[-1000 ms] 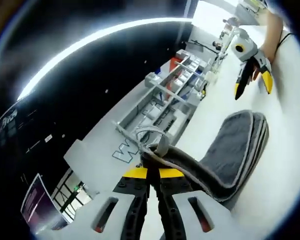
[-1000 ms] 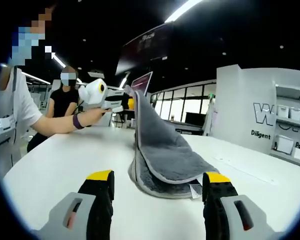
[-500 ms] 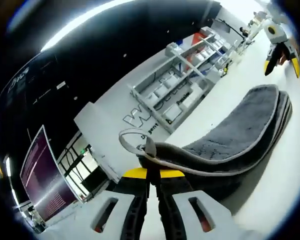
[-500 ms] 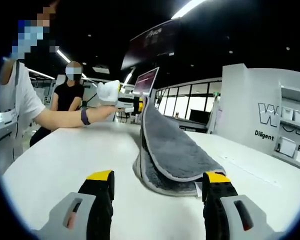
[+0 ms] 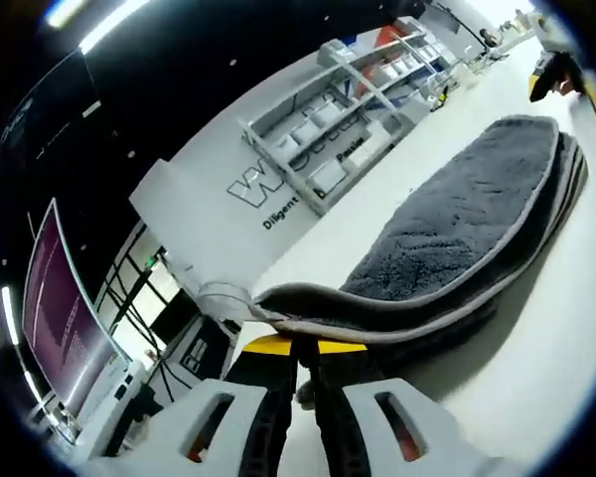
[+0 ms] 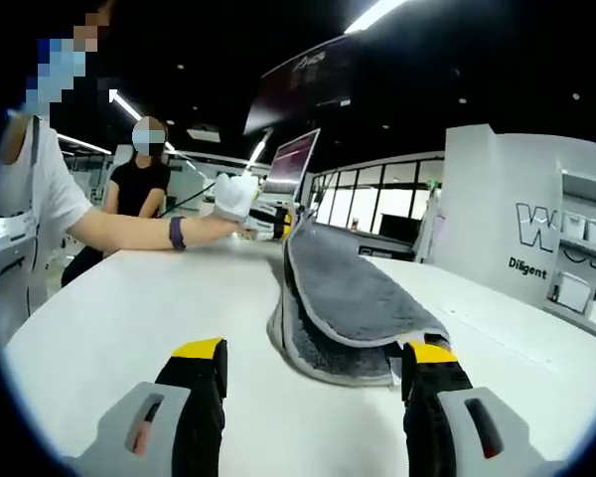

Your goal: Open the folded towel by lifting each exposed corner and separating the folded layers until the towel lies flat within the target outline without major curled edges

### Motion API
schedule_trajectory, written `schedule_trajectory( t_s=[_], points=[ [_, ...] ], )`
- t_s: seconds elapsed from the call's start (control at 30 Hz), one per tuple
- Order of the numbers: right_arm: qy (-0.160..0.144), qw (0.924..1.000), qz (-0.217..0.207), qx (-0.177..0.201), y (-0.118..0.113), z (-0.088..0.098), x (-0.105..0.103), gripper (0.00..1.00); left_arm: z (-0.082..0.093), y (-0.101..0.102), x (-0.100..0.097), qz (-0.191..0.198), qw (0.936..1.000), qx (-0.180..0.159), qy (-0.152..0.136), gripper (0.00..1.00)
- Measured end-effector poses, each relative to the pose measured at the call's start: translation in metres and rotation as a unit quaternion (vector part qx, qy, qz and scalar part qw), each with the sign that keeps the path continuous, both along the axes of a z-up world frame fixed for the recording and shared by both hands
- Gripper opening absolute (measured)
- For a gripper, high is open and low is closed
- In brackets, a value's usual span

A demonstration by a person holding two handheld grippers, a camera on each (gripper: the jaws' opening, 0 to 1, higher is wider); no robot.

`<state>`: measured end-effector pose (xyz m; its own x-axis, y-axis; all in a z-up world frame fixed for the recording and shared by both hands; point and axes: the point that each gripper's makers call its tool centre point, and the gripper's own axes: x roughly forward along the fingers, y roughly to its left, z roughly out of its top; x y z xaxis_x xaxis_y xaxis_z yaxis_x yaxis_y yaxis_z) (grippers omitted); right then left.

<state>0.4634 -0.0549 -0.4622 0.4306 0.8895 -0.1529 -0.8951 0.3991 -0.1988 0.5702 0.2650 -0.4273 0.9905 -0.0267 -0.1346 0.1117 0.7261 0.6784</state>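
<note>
Landmark for all positions: the grey towel (image 5: 457,224), which lies on the white table (image 5: 536,348).

Left gripper view. The left gripper (image 5: 303,350) has its jaws pressed together on the pale-bound edge of the towel's top layer, at the end of the towel nearest this camera. That top layer is raised off the layers beneath it at the pinched end and slopes down toward the far end, where it meets the stack again. At least two further layers show under it, their edges stepped along the towel's side. Beyond the far end of the towel, the yellow-tipped right gripper (image 5: 554,72) is seen near the view's edge, apart from the cloth. To one side of the towel, past the table's edge, stands a white shelving unit (image 5: 333,119) with lettering on its panel. A monitor (image 5: 65,318) with a purple screen stands behind the pinched end.

Right gripper view. The right gripper (image 6: 316,370) has its jaws spread wide, one on either side of the near end of the towel (image 6: 343,298); whether the jaw at the towel's corner touches the cloth cannot be told. The towel runs away from this gripper along the table (image 6: 129,318). At its far end the left gripper (image 6: 240,199), held by a person's hand, grips the top layer. A second person (image 6: 139,189) in dark clothing is beyond that end.
</note>
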Motion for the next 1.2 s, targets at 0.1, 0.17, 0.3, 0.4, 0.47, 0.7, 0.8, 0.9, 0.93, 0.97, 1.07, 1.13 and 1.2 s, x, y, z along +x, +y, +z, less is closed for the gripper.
schedule_trajectory(
  t_s=[0.1,0.17,0.3,0.4,0.47,0.7,0.8,0.9,0.93,0.97,1.07,1.13,1.2],
  points=[
    [0.001,1.0000,0.000,-0.001,0.000,0.000,0.001,0.72,-0.013,0.001,0.002,0.002,0.9997,-0.001,0.026,0.04],
    [0.001,1.0000,0.000,-0.001,0.000,0.000,0.000,0.72,-0.018,0.003,0.003,0.003,0.9994,0.000,0.033,0.04],
    [0.001,1.0000,0.000,-0.002,0.001,-0.001,-0.001,0.72,-0.023,0.003,0.002,0.003,0.9991,-0.003,0.042,0.04],
    [0.001,1.0000,0.000,-0.003,0.001,-0.002,-0.002,0.72,-0.023,0.002,0.001,0.003,0.9991,0.003,0.043,0.04],
    [0.001,1.0000,0.001,-0.003,0.001,-0.002,-0.001,0.72,-0.021,0.002,0.000,0.003,0.9991,0.005,0.043,0.04],
    [0.001,1.0000,0.002,-0.004,0.001,-0.002,-0.001,0.72,-0.011,0.005,-0.013,0.019,0.9969,-0.039,0.066,0.08],
    [0.002,1.0000,0.003,-0.004,0.001,-0.002,-0.001,0.72,-0.013,0.009,-0.025,0.036,0.9901,-0.090,0.101,0.11],
    [0.003,1.0000,0.002,-0.001,0.000,-0.001,0.000,0.72,-0.016,0.014,-0.037,0.048,0.9824,-0.110,0.143,0.15],
    [0.004,1.0000,0.001,0.000,0.000,-0.001,0.000,0.72,-0.018,0.013,-0.042,0.048,0.9787,-0.117,0.162,0.16],
    [0.005,1.0000,0.000,0.001,0.000,-0.001,0.000,0.72,-0.019,0.012,-0.045,0.044,0.9762,-0.122,0.174,0.16],
    [0.006,1.0000,-0.003,0.003,-0.001,0.000,0.002,0.72,-0.030,-0.009,-0.060,-0.009,0.9592,-0.155,0.236,0.16],
    [0.006,1.0000,-0.005,0.003,-0.002,0.000,0.003,0.72,-0.024,-0.022,-0.063,-0.038,0.9542,-0.181,0.235,0.16],
    [0.006,1.0000,-0.006,0.004,-0.002,0.000,0.004,0.72,-0.018,-0.044,-0.071,-0.087,0.9418,-0.214,0.244,0.16]
  ],
)
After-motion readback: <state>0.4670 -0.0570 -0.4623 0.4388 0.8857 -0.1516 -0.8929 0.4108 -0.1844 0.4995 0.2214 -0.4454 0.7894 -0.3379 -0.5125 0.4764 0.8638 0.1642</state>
